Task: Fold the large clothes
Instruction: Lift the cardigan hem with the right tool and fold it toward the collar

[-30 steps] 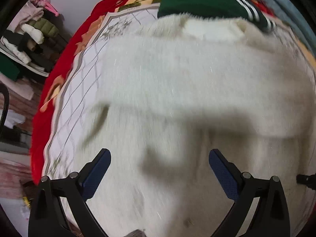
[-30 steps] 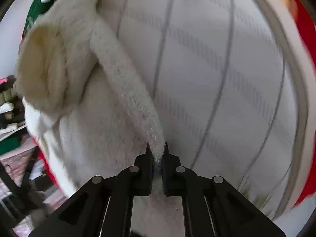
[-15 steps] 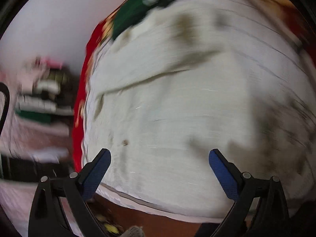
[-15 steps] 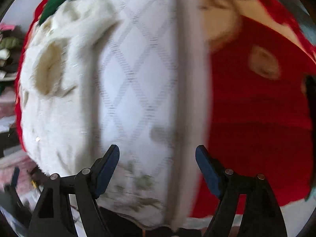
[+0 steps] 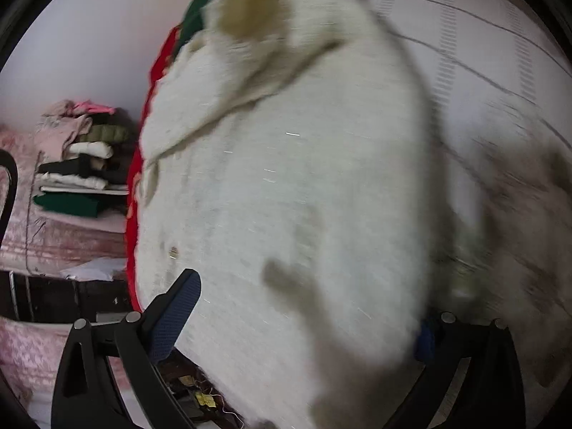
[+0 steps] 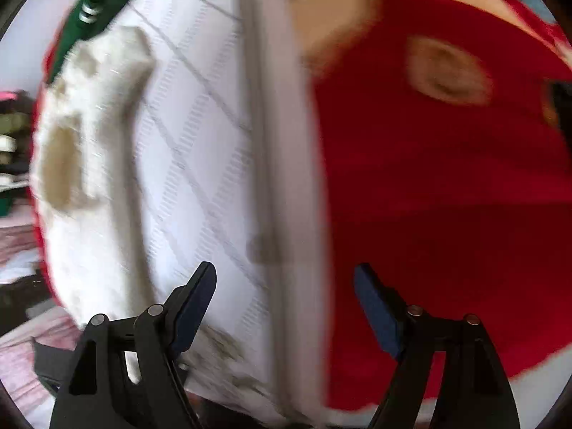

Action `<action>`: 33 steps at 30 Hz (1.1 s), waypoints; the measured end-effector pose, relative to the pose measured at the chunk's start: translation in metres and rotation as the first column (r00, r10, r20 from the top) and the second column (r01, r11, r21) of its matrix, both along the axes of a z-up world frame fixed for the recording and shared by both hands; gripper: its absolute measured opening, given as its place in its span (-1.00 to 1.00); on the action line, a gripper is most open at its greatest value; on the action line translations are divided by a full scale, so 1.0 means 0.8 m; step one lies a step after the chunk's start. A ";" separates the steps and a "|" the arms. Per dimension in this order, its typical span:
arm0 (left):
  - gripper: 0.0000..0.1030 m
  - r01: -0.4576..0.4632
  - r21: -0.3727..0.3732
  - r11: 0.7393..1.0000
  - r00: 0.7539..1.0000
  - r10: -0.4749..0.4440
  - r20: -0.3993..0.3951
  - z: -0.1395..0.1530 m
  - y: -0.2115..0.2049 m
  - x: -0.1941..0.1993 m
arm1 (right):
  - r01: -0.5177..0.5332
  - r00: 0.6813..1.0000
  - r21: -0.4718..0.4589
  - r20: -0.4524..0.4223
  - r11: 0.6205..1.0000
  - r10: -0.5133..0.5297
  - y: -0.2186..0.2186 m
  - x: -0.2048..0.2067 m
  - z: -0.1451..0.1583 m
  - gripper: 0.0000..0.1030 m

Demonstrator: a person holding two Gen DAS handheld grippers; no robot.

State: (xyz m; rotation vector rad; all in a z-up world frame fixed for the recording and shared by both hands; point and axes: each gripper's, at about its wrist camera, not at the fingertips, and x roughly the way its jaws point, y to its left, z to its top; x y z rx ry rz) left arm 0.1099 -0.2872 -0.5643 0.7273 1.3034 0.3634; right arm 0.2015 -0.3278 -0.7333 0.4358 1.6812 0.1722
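A large fluffy white garment (image 5: 286,186) lies on a bed with a white quilted cover (image 6: 200,164) and red border (image 6: 429,186). In the left wrist view it fills the middle, its tan-lined neck opening (image 5: 246,10) at the top. My left gripper (image 5: 304,318) is open, its jaws spread on either side of the garment's near edge; the right fingertip (image 5: 423,339) is partly hidden by the cloth. In the right wrist view the garment (image 6: 85,164) lies at the left. My right gripper (image 6: 286,304) is open and empty over the bed cover beside it.
A green garment with white stripes (image 6: 103,3) lies at the far end of the bed. A stack of folded clothes (image 5: 82,164) sits on a shelf to the left, beyond the bed's edge. Both views are motion-blurred.
My right gripper has let go of the white sleeve, opened, and swung right over the bed cover. My left gripper, open throughout, has moved to the garment's near edge.
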 end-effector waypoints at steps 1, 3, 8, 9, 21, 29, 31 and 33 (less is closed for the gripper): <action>0.97 -0.021 -0.005 1.000 1.000 0.021 0.007 0.000 0.014 0.007 | 0.010 1.000 0.089 0.020 0.996 -0.012 0.009 0.015 -0.005 0.57; 0.82 -0.068 -0.069 0.995 0.998 0.069 0.009 0.003 0.035 0.016 | 0.012 0.998 0.243 0.057 0.970 -0.027 0.032 0.039 -0.013 0.59; -0.69 -0.089 -0.221 0.971 0.994 0.100 0.037 0.025 0.054 0.011 | 0.028 0.992 0.533 0.087 0.846 -0.088 0.098 0.090 -0.042 0.80; -0.70 -0.084 -0.242 0.967 0.994 0.100 0.052 0.032 0.056 0.008 | 0.031 0.989 0.581 0.102 0.813 -0.110 0.114 0.098 -0.044 0.83; -0.73 -0.058 -0.298 0.953 0.990 0.094 0.109 0.073 0.079 0.004 | 0.033 0.999 0.524 0.015 0.851 -0.048 0.258 0.143 -0.048 -0.06; -0.75 -0.018 -0.399 0.917 0.994 0.060 0.093 0.126 0.094 -0.027 | 0.045 0.999 0.379 -0.009 0.924 -0.045 0.235 0.121 0.022 -0.53; -0.75 -0.004 -0.462 0.887 0.997 0.036 0.062 0.151 0.099 -0.042 | 0.066 0.998 0.342 -0.029 0.937 -0.060 0.214 0.101 0.060 -0.53; -0.75 0.019 -0.523 0.852 0.999 0.005 0.044 0.182 0.105 -0.055 | 0.086 0.996 0.296 -0.055 0.951 -0.073 0.192 0.076 0.102 -0.53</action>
